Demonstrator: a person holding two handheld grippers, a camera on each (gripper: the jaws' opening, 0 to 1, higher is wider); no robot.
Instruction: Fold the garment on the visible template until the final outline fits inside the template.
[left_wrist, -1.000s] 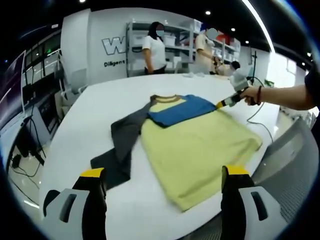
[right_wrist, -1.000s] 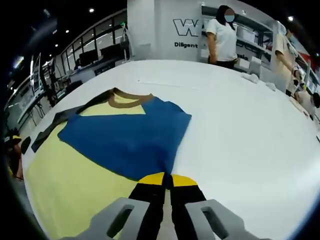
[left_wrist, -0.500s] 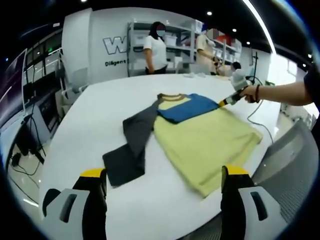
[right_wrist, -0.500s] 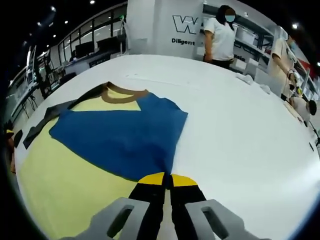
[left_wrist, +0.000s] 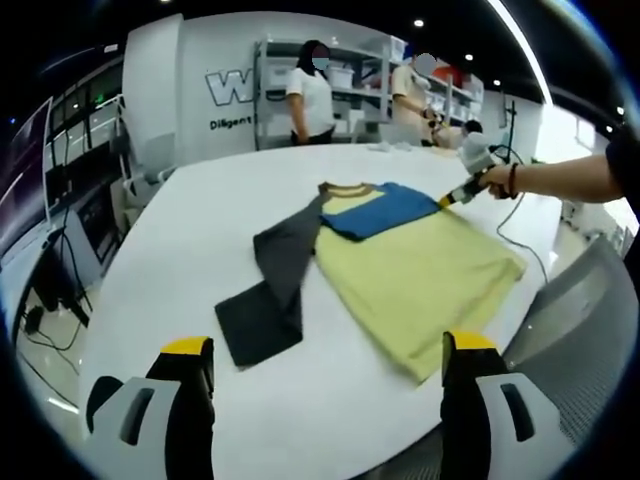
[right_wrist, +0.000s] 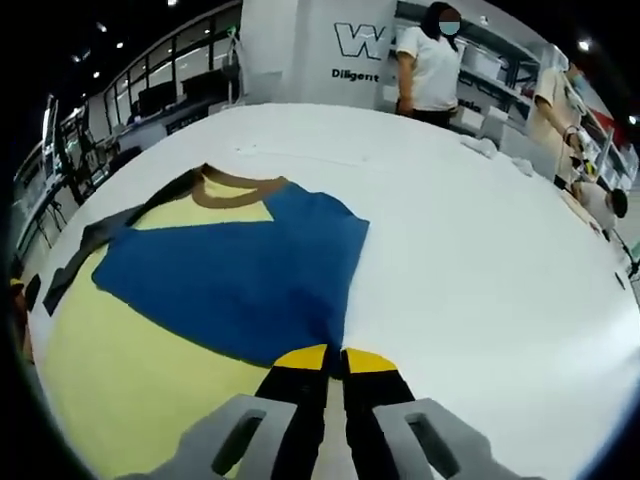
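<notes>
Garment (left_wrist: 410, 270) drawn further across the white table (left_wrist: 180, 230) since a second ago, yellow body flat, blue sleeve (right_wrist: 235, 280) folded over it, grey sleeve (left_wrist: 270, 290) trailing, right gripper (right_wrist: 334, 358) clamped on blue cloth, left gripper (left_wrist: 325, 350) agape, empty.

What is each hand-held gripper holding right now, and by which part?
The right hand-held gripper is shut on the blue sleeve of the shirt, pinching its cuff edge. The left hand-held gripper is open, holding nothing.

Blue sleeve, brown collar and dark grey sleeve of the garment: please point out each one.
blue sleeve (right_wrist: 240, 285), right gripper view, middle of the folded-over panel
brown collar (right_wrist: 235, 190), right gripper view, front band of the neckline
dark grey sleeve (left_wrist: 262, 318), left gripper view, its lower end
</notes>
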